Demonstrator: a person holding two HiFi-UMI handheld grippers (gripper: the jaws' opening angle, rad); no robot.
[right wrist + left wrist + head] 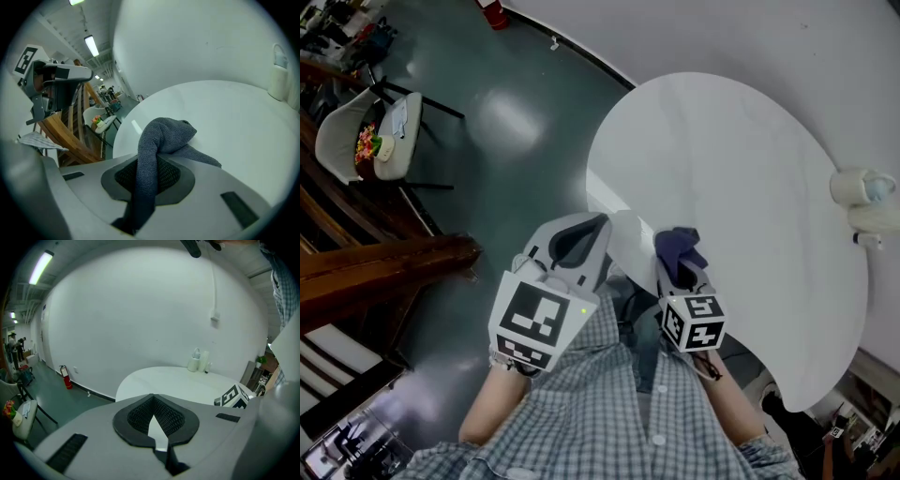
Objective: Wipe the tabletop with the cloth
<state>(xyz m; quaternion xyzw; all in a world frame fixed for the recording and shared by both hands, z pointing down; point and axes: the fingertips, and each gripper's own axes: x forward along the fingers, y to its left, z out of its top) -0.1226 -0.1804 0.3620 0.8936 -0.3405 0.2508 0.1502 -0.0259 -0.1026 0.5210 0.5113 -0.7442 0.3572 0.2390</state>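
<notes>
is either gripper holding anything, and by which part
The right hand-held gripper pinches the dark grey cloth by a bunched fold, the rest flopping over its jaw tips. The left hand-held gripper holds nothing.

Head camera above, looking steeply down on the round white tabletop (741, 178), camera on the left gripper (578, 236) low behind its jaws, facing across that tabletop to a plain white wall (140, 319), camera on the right gripper (678, 251) close over the same tabletop, shared by all views

— Left gripper (577, 236)?
— Held low before the chest, fingers (136, 416) all but together, nothing between them.
— The right gripper (675, 267)?
— Just beside it (both point forward, away from the body), fingers clamped on the cloth (159, 136).
</notes>
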